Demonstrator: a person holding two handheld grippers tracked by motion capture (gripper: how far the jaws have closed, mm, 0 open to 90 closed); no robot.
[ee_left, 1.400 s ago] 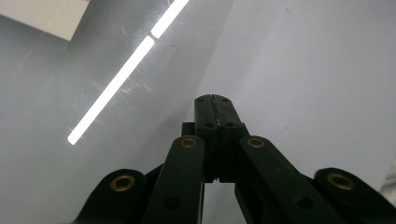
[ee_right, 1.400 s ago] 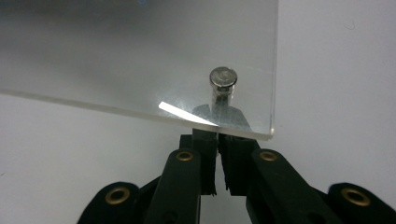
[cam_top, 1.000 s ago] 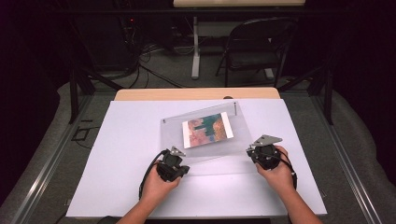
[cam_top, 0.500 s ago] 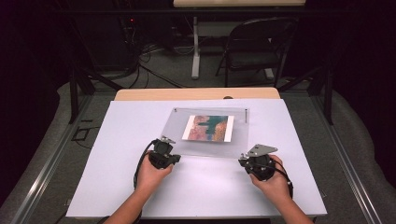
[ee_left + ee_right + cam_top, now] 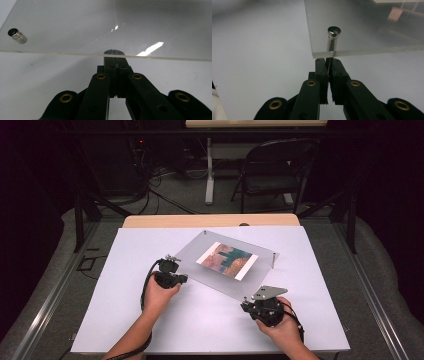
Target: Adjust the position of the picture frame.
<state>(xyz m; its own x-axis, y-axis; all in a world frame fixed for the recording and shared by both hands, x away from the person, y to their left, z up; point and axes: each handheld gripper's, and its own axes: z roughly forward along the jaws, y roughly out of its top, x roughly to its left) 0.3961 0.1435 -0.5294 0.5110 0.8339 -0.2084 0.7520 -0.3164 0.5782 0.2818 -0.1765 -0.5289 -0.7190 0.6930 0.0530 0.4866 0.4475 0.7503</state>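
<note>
Two grippers pinch the frame [image 5: 227, 265]: left gripper [image 5: 176, 279] its near-left edge, right gripper [image 5: 250, 304] its near corner; picture [image 5: 227, 260] unlettered.

Clear acrylic frame [image 5: 220, 270], teal-orange pic [image 5: 227, 260]; white table [image 5: 200, 320].

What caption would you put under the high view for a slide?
Two hand-held grippers, left and right, fingers shut, at the edge of a clear acrylic photo frame on a white table.
</note>
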